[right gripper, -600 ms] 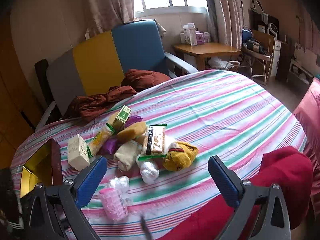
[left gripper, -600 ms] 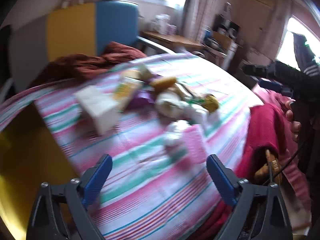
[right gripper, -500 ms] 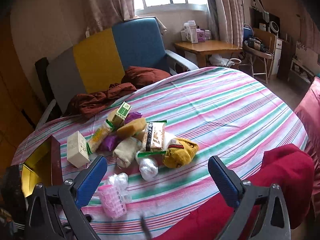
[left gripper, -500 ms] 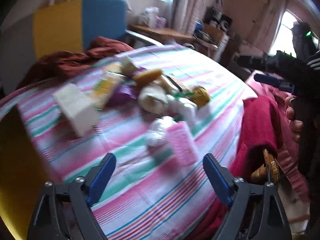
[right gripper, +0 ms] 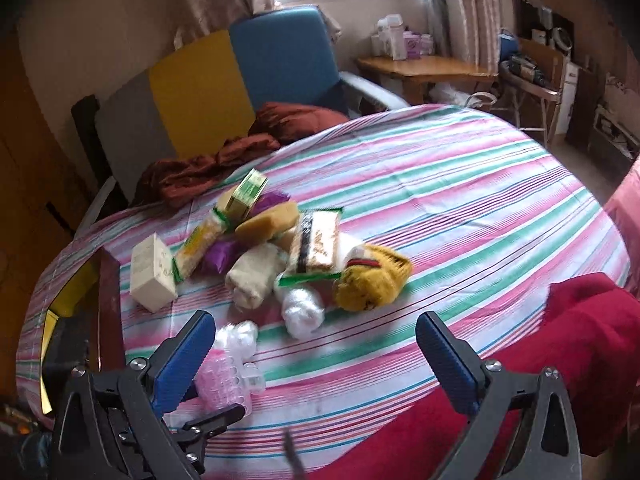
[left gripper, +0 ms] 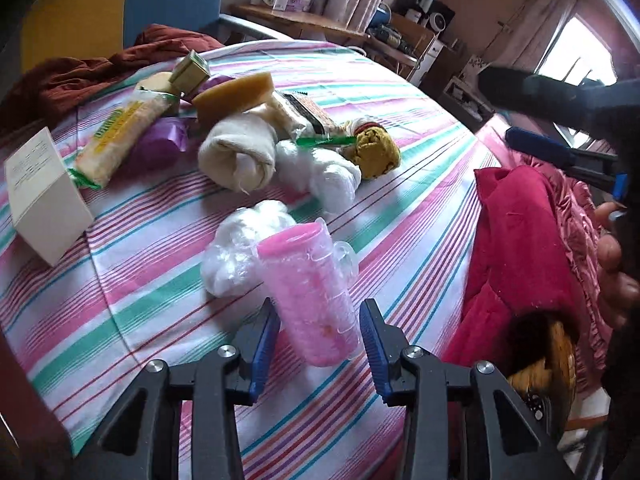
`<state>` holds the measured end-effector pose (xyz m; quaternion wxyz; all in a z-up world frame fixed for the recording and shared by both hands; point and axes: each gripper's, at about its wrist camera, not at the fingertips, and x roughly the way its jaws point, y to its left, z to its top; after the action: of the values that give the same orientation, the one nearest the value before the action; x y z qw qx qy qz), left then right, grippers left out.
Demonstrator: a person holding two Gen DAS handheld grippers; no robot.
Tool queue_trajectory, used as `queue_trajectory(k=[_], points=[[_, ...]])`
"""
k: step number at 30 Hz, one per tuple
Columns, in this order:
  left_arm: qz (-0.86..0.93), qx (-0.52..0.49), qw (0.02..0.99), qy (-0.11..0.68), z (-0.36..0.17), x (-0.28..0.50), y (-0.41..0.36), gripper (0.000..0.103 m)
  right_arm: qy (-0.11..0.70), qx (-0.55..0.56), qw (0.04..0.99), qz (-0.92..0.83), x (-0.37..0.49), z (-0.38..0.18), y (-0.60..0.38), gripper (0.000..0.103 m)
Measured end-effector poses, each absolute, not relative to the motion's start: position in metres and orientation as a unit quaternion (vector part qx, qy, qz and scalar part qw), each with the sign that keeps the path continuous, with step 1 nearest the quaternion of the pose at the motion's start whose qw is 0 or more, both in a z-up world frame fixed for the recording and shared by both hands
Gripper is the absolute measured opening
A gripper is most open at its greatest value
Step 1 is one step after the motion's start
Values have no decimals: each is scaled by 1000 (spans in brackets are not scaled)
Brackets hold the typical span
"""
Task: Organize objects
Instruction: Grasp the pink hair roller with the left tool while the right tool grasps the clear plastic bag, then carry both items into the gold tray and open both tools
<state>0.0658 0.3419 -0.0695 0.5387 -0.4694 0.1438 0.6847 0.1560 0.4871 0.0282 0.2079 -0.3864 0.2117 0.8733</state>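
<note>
Striped tablecloth point(left gripper: 400, 184), white box point(left gripper: 44, 196) beside snack packet point(left gripper: 120, 136).

Pink container's point(right gripper: 224, 380) base behind left tongs point(right gripper: 188, 432)

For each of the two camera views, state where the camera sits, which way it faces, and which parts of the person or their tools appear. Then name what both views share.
Left wrist: on the left hand-held gripper, angled down at the pink container between its jaws; the other hand shows at right.
Right wrist: on the right hand-held gripper, open, angled down over the striped tablecloth; no hand visible.
Shared: pink container, white box, yellow knitted item.
</note>
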Motion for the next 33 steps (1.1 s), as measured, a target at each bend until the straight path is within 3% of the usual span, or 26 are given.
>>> queue_trajectory(k=[7,15,18,19,23,33], points=[[697,-451,542,128,-60,61,299,40,245,-456,139,844,117,4,474,98],[721,-435,526,119,-51,58,251,39,216,-543,120,803,59,-36,443,96],[729,-427,522,113,-47,60,241,38,206,-570,131,784,45,-54,440,86],[731,-424,523,112,-46,61,238,38,204,-577,132,780,42,-59,439,79],[743,-409,519,109,-38,61,228,38,182,-585,144,777,40,-75,433,34],[784,-389,481,52,-7,44,175,38,171,-512,65,839,51,-25,401,32]])
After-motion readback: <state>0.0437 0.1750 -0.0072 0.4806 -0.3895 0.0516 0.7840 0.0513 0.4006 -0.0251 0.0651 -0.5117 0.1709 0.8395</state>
